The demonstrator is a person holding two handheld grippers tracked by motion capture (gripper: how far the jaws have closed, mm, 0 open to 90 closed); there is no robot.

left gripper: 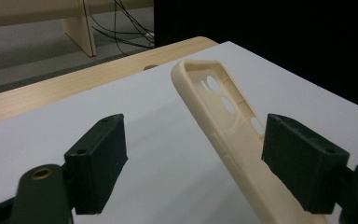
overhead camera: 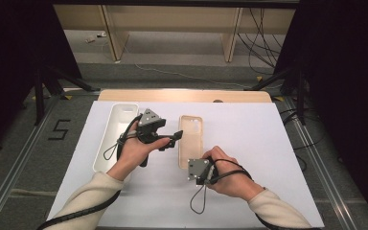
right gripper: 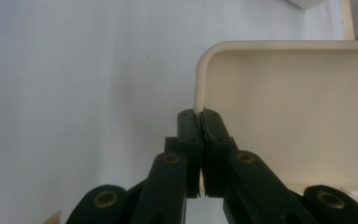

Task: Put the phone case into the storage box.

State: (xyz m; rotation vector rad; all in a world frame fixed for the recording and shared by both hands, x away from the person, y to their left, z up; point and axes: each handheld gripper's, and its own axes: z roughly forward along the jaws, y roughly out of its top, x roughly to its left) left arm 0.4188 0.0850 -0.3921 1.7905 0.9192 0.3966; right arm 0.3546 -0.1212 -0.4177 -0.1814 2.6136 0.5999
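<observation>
Now we have the cream phone case (overhead camera: 190, 140) lying flat on the white sheet (overhead camera: 249, 143) that covers the table (overhead camera: 182, 95), open side up, with its camera cutouts at the far end. Our right tongs (overhead camera: 195, 168) come in at the case's near end, and in the right gripper view they are clenched on the rim of the phone case (right gripper: 279, 107), the two black jaws pressed together with the thin side wall pinched between them just below a rounded corner. Over on the other side, our left tongs (overhead camera: 172, 137) are held just left of the case, pointing across toward its long left edge. In the left gripper view those left tongs (left gripper: 193, 156) stand released, jaws well apart; the phone case (left gripper: 223, 116) runs diagonally between them, its side wall close against the right-hand jaw, though we cannot tell whether that pad actually touches it, and the left-hand jaw is clear of it over bare sheet. Beyond the left hand (overhead camera: 136, 151), a long white tray (overhead camera: 106, 158) lies near the left edge of the sheet, apart from the case. A cable loop hangs from each gripper onto the sheet.
</observation>
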